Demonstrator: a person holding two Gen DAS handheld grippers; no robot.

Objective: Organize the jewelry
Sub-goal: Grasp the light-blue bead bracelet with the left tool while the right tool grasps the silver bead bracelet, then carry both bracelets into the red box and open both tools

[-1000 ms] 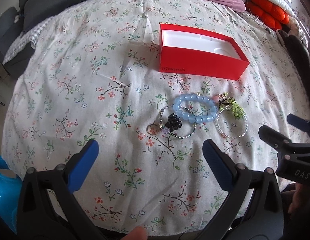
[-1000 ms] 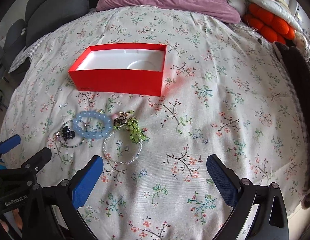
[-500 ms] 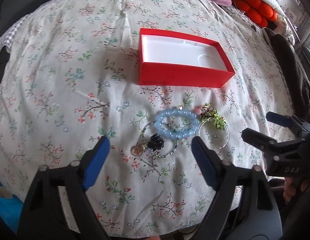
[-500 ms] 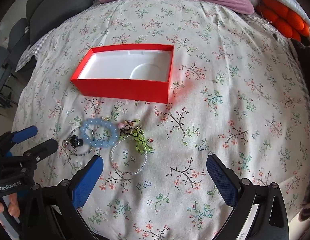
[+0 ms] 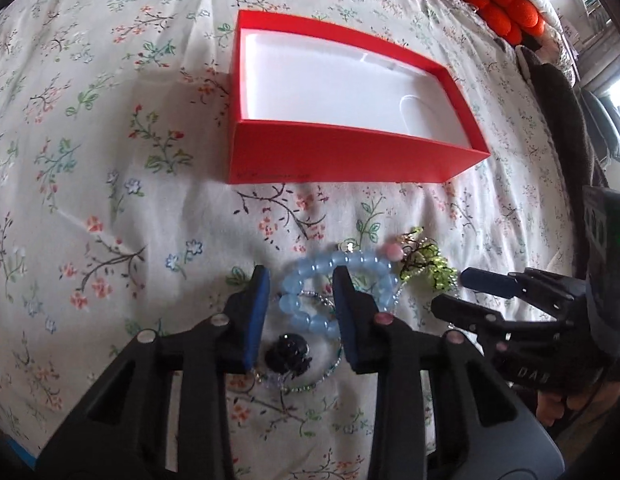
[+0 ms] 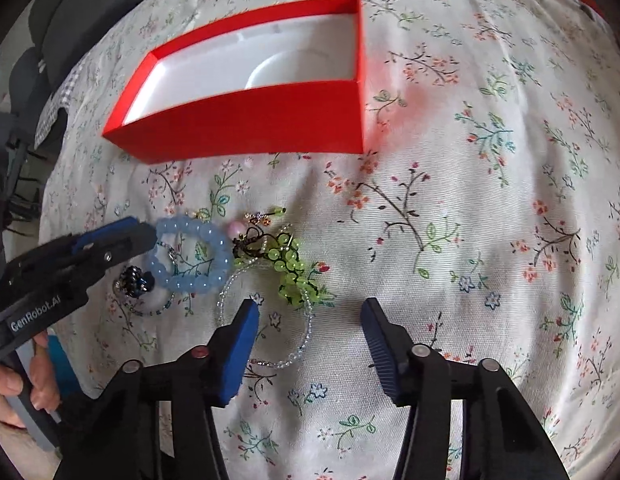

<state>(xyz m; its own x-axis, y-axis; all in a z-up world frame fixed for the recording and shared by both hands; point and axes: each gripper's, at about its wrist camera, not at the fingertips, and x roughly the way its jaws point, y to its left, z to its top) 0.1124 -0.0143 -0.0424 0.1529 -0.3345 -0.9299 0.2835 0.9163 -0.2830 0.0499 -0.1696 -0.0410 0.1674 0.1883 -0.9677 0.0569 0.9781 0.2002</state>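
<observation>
- Leftmost, in the right wrist view, the left gripper [image 6: 149,236] reaches in from the side; a hand [image 6: 13,396] holds its black plastic handle.
- Its blue-padded jaws have just been closing and stand partly open. In the left wrist view they straddle one side of the blue bead bracelet [image 5: 330,292]; whether the pads press on it cannot be told.
- That bracelet is a ring of round, glossy, pale blue beads with one pink bead, lying flat on the floral bedspread [image 6: 490,160].
- Beside it lie a small black beaded charm [image 6: 134,279] on a thin wire bangle, and a cluster of lime green beads [image 6: 291,268].
- A clear seed-bead bracelet [image 6: 297,344], fine and circular, lies between the jaws of the right gripper [image 6: 310,312].
- Those jaws have just been closing and stand about half open, gripping nothing.
- Beyond the jewelry sits an open red cardboard box [image 6: 249,120] with a smooth white moulded lining.
</observation>
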